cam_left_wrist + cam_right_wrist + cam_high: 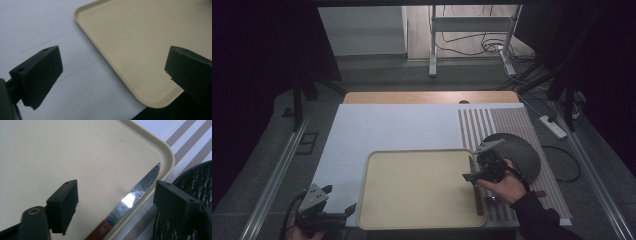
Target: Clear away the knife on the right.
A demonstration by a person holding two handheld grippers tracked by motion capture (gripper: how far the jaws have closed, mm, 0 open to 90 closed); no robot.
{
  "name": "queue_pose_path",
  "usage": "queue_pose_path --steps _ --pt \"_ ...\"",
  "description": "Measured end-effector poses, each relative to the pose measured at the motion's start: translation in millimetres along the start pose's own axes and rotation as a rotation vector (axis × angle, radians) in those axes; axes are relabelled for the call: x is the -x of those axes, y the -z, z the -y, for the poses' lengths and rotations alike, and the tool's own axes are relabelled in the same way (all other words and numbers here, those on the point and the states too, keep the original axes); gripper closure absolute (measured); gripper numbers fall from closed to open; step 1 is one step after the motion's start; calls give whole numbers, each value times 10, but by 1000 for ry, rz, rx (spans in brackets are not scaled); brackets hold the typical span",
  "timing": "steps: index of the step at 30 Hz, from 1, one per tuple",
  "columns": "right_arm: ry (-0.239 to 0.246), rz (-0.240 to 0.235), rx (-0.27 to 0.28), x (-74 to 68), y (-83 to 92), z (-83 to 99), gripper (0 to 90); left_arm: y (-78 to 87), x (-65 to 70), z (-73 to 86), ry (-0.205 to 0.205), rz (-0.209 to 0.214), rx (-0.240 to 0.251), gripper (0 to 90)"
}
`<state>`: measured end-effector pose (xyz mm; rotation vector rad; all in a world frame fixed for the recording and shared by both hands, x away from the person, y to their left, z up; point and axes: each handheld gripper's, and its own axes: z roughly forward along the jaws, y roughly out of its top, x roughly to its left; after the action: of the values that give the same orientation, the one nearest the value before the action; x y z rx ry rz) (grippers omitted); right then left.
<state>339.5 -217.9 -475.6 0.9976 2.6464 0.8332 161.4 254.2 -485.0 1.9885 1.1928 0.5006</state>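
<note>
A beige tray [412,190] lies on the white sheet [387,125] at the table's front. A knife [479,199] with a wooden handle and serrated steel blade [135,192] rests inside the tray [62,152] along its right rim. My right gripper [469,170] hovers over the blade, open; in the right gripper view [115,195] the blade lies between the jaws and neither pad touches it. My left gripper [340,198] is open with nothing in it at the tray's near left corner [150,100]; in the left gripper view [112,65] its jaws straddle that corner.
A striped placemat [507,122] lies right of the tray, with a dark round woven mat [522,152] on it, close beside my right gripper. The wooden table edge [412,97] runs along the back. Stands and cables sit on the floor beyond.
</note>
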Motion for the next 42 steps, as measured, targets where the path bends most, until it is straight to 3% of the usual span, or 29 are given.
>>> queue_pose_path --steps 14,24,42 --pt "-19 5 33 80 188 166 104 7 -6 6 5 4 8 11" --pt "-29 38 60 78 325 301 81 15 -7 11 6 4 14 9" --pt "-120 107 170 158 569 574 66 15 -8 10 8 3 15 8"
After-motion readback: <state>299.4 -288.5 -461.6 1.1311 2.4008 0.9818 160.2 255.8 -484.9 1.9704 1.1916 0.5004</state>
